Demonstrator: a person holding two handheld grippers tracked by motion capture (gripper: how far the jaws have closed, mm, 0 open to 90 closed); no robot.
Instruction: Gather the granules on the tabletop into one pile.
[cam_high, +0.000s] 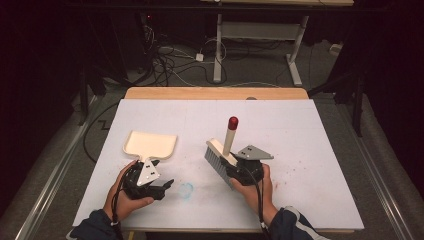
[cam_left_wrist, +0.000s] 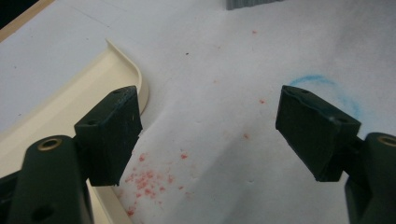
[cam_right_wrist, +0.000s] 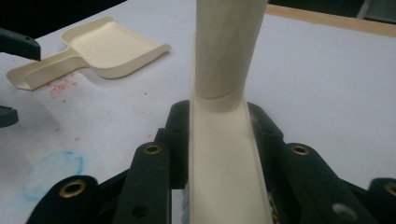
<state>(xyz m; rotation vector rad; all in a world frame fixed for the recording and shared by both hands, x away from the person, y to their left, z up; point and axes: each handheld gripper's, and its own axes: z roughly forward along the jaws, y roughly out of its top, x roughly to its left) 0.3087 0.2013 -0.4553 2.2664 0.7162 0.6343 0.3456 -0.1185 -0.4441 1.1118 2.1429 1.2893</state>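
At the white table (cam_high: 310, 165), your right gripper (cam_high: 239, 167) is clamped on the cream plastic hand brush (cam_high: 220, 150), its jaws closed against the two sides of the brush's back, as the right gripper view shows (cam_right_wrist: 219, 154). The brush's grey bristles (cam_high: 216, 162) point toward the cream plastic dustpan (cam_high: 150, 144), and its round cream handle with the red tip (cam_high: 233, 122) rises away from you, beyond the gripper. The brush sits to the right of the dustpan, a clear stretch of table between them.

Your left gripper (cam_high: 162, 186) holds nothing: its jaws stand wide apart just on your side of the dustpan, near the end of the pan's short handle. In the left gripper view the left pad (cam_left_wrist: 112, 133) lies beside the dustpan's raised rim (cam_left_wrist: 126, 65); whether it touches the rim cannot be told. The right pad (cam_left_wrist: 317, 128) is over bare table.

Red crumbs (cam_left_wrist: 147, 179) lie scattered on the table right beside the dustpan's rim, between the open jaws. A faint blue scribbled ring (cam_high: 186, 190) marks the surface to the right of the dustpan, on your side, between your two hands. More red specks (cam_high: 295, 165) dot the table farther right, past the brush.
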